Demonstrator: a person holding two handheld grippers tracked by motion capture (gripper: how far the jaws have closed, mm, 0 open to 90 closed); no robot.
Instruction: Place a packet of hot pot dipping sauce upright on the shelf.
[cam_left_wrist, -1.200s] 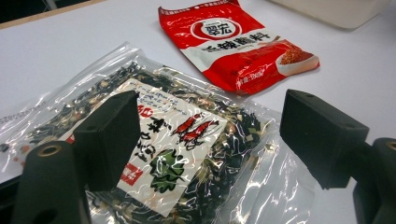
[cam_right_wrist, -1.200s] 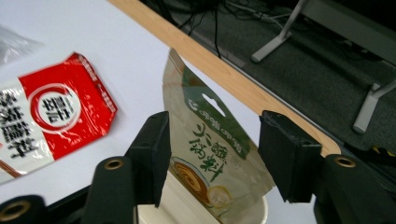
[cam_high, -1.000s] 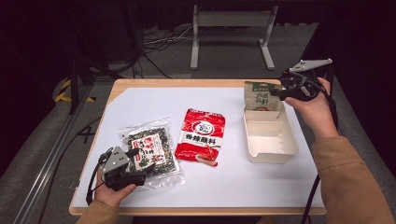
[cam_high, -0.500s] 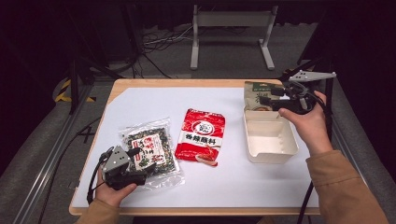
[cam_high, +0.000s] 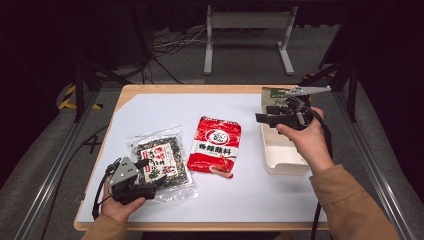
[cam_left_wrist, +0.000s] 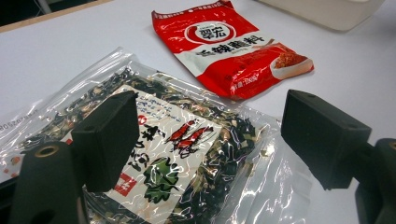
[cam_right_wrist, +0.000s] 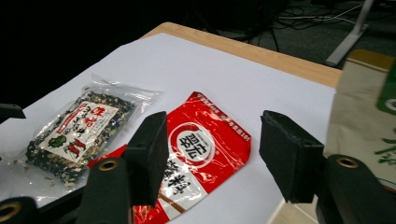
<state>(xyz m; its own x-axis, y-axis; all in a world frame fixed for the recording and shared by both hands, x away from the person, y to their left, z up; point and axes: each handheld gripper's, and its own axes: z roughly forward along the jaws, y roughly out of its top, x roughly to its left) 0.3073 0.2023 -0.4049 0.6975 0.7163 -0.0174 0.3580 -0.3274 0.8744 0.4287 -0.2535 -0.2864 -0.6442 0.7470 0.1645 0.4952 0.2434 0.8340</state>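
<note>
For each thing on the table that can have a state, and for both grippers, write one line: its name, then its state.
Clear seaweed packet: lying flat, sealed, label up.
Red seasoning packet: lying flat, face up, apart from the seaweed packet.
White tray: upright; near part bare.
Beige packet: at the tray's far end.
Left gripper: fingers open over the seaweed packet.
Right gripper: fingers open, holding nothing.

We've got the seaweed packet (cam_high: 159, 162) lying flat on the table (cam_high: 150, 112), front-left, with the sauce packet (cam_high: 215, 151) just to its right and slightly further back, edges near but apart. The tray (cam_high: 282, 160) sits at the right edge. A paper bag (cam_high: 272, 95) stands at the tray's far end, probably inside it; we can't tell. Left gripper (cam_high: 150, 182) is over the seaweed packet's near corner. Right gripper (cam_high: 265, 117) hangs above the tray's left wall, pointing toward the sauce packet.
</note>
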